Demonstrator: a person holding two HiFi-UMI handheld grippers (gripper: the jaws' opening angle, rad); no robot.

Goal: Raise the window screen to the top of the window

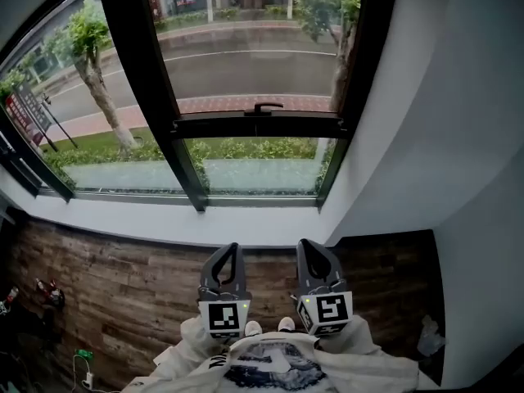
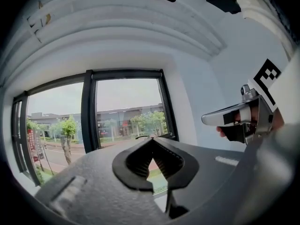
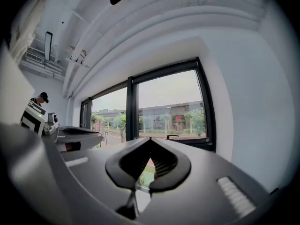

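- Nearest us, against our pale printed shirt (image 1: 278,368), we held the left gripper (image 1: 231,248), grey plastic with a black-and-white marker cube. Its own view showed its ribbed black jaws pressed tip to tip with nothing between them.
- Just beside it, the matching right gripper (image 1: 304,244) pointed the same way, its jaws likewise together and empty.
- Beyond the tips lay the dark brown wood-plank floor (image 1: 115,277) and then the white window ledge (image 1: 205,223), both well apart from either gripper.
- Above the ledge stood the tall black-framed window (image 1: 135,72). A black crossbar (image 1: 237,127) carrying a small black handle (image 1: 268,106) ran across the right-hand pane, low in the frame.
- We took that bar for the bottom rail of the window screen (image 1: 246,68), since the pane above it looked slightly greyer, though we could not make out any mesh. Read that way, the screen hung down over most of the pane, well short of the top.
- We judged the step in hand to be the approach. The next move called for reaching forward, spreading one gripper's jaws, pinching the handle squarely and lifting straight up.
- Farthest off were the grey road (image 1: 237,60) and green trees (image 1: 90,35).
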